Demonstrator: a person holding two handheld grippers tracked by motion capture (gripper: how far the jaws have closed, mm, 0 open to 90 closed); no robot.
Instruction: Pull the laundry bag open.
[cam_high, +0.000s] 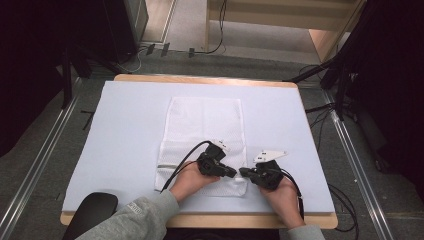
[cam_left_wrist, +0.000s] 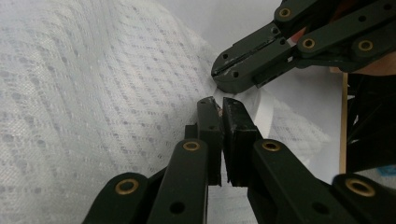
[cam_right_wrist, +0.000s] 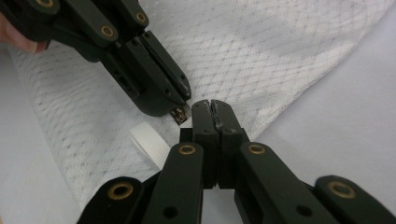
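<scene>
While both hands sit at the near edge of the pale blue table (cam_high: 125, 115), left gripper (cam_high: 234, 173) pinches a small brass zipper pull (cam_right_wrist: 180, 115) on the white mesh bag (cam_high: 205, 125); right gripper (cam_high: 243, 171) clamps the mesh fabric beside a ribbed white ribbon loop (cam_right_wrist: 149, 142).

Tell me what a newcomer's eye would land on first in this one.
The two black tools meeting tip to tip at the near right corner of the white mesh cloth: the left hand-held gripper and the right hand-held gripper, both with jaws shut. Next, in the right gripper view, a small brass-coloured zipper pull pinched at the left gripper's tips, with a white ribbon loop beside it. All of it lies on a pale blue table cover.
</scene>
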